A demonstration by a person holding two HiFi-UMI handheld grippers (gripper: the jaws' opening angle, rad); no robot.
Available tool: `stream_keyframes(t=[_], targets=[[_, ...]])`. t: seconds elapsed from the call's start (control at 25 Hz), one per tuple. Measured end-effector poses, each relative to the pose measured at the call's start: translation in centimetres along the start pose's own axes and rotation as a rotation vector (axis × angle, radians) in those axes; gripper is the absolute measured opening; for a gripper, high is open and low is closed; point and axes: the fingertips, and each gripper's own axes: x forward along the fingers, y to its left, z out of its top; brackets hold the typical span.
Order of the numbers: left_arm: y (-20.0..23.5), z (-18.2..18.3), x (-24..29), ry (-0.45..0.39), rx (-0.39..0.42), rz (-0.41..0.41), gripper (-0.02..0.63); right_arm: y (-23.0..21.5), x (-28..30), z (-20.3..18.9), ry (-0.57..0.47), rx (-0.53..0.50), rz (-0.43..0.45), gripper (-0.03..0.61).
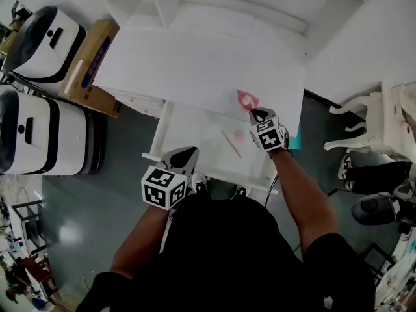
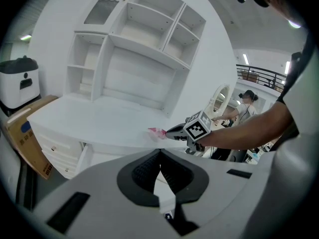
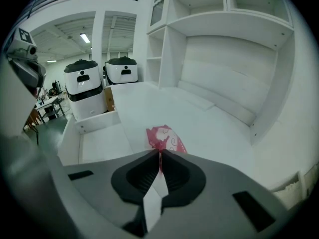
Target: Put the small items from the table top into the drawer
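- Left claw (image 1: 185,156), nearest the body, hovered at the drawer's front rim. Its jaws were pressed together with nothing between them, so it was idle.
- Drawer (image 1: 188,125) stood pulled out under the worktop's front edge. A thin stick (image 1: 231,143) and a small pink piece (image 1: 238,136) lay toward its right side, and its left half was bare.
- Right claw (image 1: 253,114) reached over the drawer's back right part, jaws clamped on the near edge of the pink packet (image 1: 247,99).
- The packet sat at the worktop's (image 1: 195,64) front edge, toward the right corner. I could not tell whether it was lifted off the surface.
- Judged step: bringing the packet off the edge and down into the drawer.
- The grip was on a thin margin only, so it calls for a firm clamp. Raise the packet before drawing back so it does not catch the front edge, then let go low over bare drawer floor.
- Room looked ample: a short path, low drawer walls, and the left claw well apart from it.
- Beyond the packet, the worktop showed nothing else up to the hutch shelves (image 3: 224,14).
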Motion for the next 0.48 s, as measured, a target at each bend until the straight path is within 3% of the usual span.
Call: stream_keyframes(t=[0.48], targets=[[-2.2,-0.3,2.2,0.033,0.043,-0.068,0.009,4.0,-6.2,-4.6,-0.026,0.139,0.04,0.037]])
